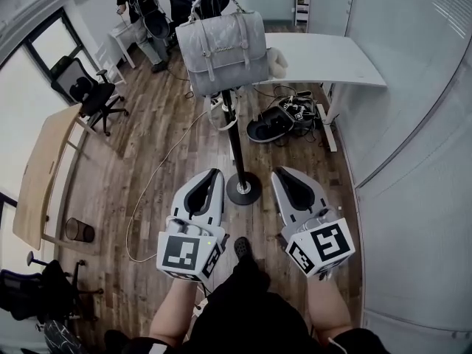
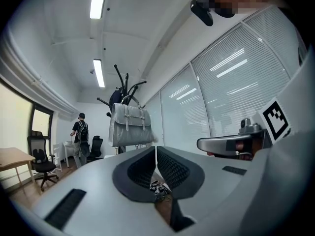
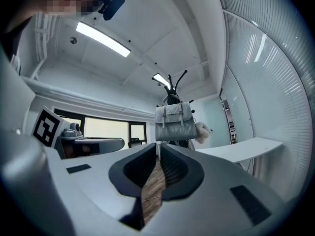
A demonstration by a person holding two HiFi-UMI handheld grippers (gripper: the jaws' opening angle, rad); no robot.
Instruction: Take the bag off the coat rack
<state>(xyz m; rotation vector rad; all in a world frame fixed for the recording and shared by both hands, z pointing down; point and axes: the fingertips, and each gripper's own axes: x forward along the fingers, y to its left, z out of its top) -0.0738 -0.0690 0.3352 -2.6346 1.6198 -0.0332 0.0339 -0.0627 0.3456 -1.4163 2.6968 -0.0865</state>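
Note:
A grey satchel bag (image 1: pixel 223 51) with two straps hangs by its handle from the top of a black coat rack (image 1: pixel 234 142) that stands on a round base on the wood floor. The bag (image 2: pixel 129 126) shows ahead in the left gripper view, and the bag (image 3: pixel 175 122) also ahead in the right gripper view. My left gripper (image 1: pixel 217 174) is shut and empty, held low in front of the rack's base. My right gripper (image 1: pixel 279 172) is shut and empty too, beside it on the right. Both stand well short of the bag.
A white table (image 1: pixel 332 59) stands behind the rack at the right, with cables and gear (image 1: pixel 284 118) on the floor below it. A wooden desk (image 1: pixel 44 169) and a black office chair (image 1: pixel 92 93) are at the left. A person (image 1: pixel 140 13) stands at the far back. Glass walls run along the right.

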